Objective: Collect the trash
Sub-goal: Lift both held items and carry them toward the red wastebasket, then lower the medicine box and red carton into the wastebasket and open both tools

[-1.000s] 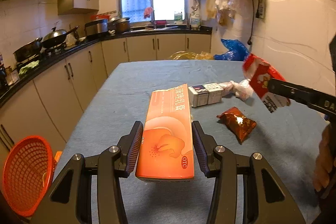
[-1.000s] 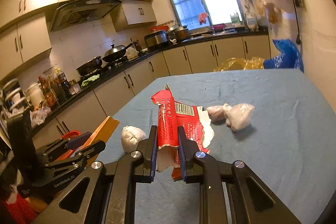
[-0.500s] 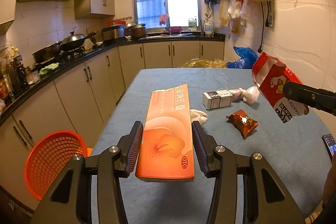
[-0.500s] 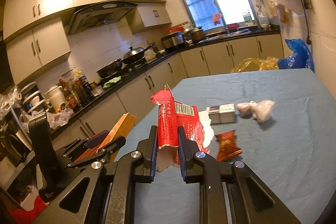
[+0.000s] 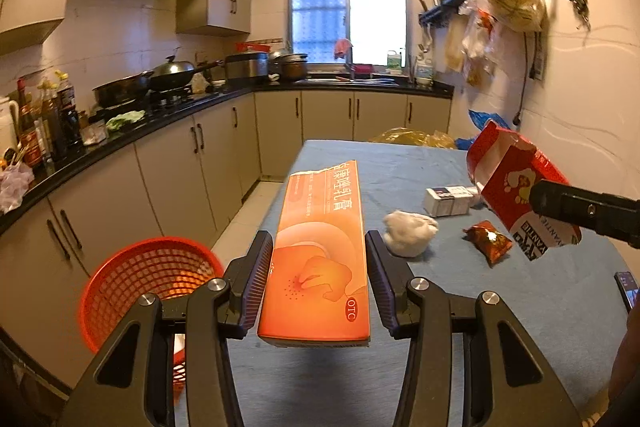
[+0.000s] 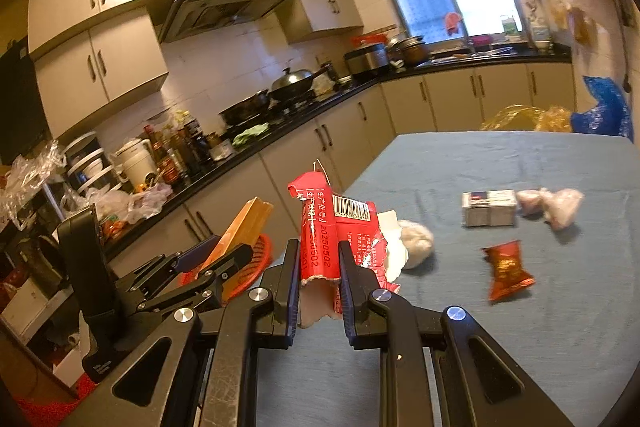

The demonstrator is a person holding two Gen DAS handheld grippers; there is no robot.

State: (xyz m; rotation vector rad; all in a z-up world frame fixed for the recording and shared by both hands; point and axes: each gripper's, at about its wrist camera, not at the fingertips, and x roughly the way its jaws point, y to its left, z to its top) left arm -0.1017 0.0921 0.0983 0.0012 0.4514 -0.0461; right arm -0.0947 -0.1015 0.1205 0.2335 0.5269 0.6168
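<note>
My left gripper (image 5: 318, 267) is shut on a long orange carton (image 5: 320, 247), held above the table's left edge. An orange mesh basket (image 5: 148, 279) stands on the floor to its lower left. My right gripper (image 6: 318, 263) is shut on a torn red carton (image 6: 336, 231), which also shows at the right of the left wrist view (image 5: 516, 187). On the blue table (image 6: 560, 307) lie a white wad (image 6: 416, 239), a red snack packet (image 6: 506, 271), a small white box (image 6: 488, 207) and a knotted plastic bag (image 6: 552, 203).
Kitchen cabinets and a black counter (image 5: 160, 119) with pots and bottles run along the left. A phone (image 5: 628, 287) lies at the table's right edge. Yellow and blue plastic bags (image 6: 560, 115) sit beyond the table's far end. The wall (image 5: 580, 87) with hanging bags borders the right.
Both grippers have drawn back and leftward from the table with their cartons held. The orange basket has come further into view at the lower left, closer to the left gripper.
</note>
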